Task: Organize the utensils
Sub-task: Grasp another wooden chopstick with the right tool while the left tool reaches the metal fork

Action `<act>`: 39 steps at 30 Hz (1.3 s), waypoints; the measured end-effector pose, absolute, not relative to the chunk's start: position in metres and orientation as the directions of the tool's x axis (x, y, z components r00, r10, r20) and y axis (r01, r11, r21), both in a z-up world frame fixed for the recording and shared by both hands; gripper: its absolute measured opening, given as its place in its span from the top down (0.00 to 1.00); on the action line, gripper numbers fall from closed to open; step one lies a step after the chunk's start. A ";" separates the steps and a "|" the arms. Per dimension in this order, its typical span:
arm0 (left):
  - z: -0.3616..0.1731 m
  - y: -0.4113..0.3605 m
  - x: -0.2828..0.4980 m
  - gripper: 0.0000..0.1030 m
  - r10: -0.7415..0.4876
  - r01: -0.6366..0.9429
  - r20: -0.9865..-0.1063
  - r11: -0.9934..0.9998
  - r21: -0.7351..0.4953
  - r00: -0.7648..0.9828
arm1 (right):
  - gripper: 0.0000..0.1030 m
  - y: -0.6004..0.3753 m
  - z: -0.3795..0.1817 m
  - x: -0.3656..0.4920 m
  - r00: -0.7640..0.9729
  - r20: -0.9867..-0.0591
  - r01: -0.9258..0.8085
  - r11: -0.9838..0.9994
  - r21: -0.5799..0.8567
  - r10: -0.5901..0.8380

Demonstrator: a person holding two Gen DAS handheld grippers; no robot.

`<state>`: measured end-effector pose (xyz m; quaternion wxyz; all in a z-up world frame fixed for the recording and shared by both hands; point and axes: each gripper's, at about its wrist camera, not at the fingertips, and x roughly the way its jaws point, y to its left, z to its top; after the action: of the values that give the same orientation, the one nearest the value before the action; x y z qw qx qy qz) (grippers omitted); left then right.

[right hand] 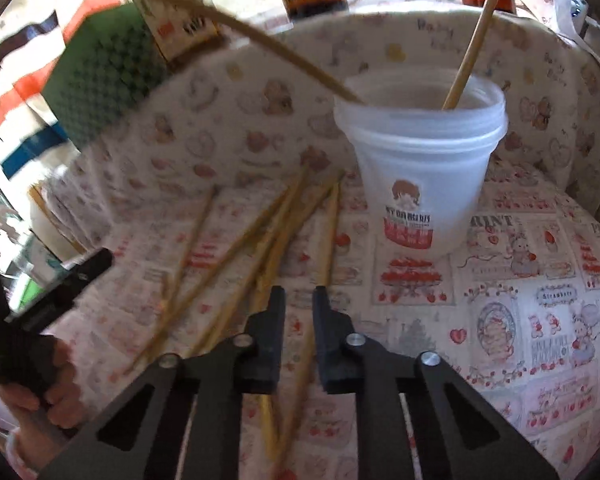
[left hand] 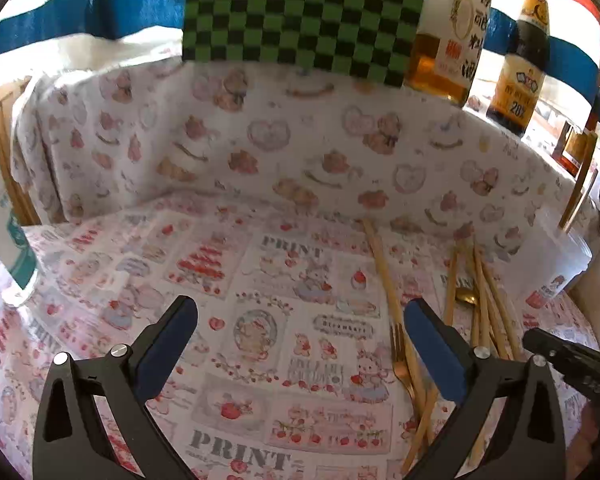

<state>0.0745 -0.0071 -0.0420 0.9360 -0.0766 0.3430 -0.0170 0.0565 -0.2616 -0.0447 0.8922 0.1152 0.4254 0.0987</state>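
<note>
Several bamboo chopsticks (right hand: 268, 236) lie fanned on the printed cloth, left of a translucent plastic cup (right hand: 420, 168). Two more chopsticks stand in the cup, one blurred. My right gripper (right hand: 299, 294) hangs over the pile with its jaws nearly together; one chopstick (right hand: 332, 220) runs along the narrow gap, and cloth still shows beside it. My left gripper (left hand: 300, 320) is wide open over bare cloth, holding nothing. A copper fork (left hand: 400, 352) and a gold spoon (left hand: 466, 296) lie among the chopsticks (left hand: 488, 304) by its right finger. A finger (left hand: 548, 344) of the right gripper shows at the right edge.
A cloth-covered wall rises behind the work area. A green checkered box (left hand: 300, 16), a labelled amber bottle (left hand: 448, 48) and a dark sauce bottle (left hand: 520, 60) stand on the ledge behind. A white and teal container (left hand: 4, 240) sits at the far left. A hand (right hand: 52, 384) holds the left gripper.
</note>
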 end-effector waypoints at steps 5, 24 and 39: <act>-0.048 -0.011 0.083 0.00 -0.104 -0.003 -0.675 0.988 -0.155 0.730 | 0.91 -0.258 -0.054 0.064 0.587 -0.776 -0.054 0.967 0.248 0.231; -0.068 -0.008 0.100 0.06 -0.108 -0.028 -0.764 0.986 -0.162 0.636 | 0.94 -0.250 -0.039 0.047 0.513 -0.845 -0.146 0.985 0.088 0.152; -0.056 -0.033 0.097 0.65 -0.386 0.175 -0.686 0.917 -0.358 0.617 | 0.88 -0.239 -0.054 0.073 0.528 -0.843 -0.098 0.993 0.065 0.107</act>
<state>0.0968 -0.0328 -0.0560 0.8899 -0.1290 0.4080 -0.1577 0.0731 -0.2392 -0.0540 0.8739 0.0047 0.4825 0.0588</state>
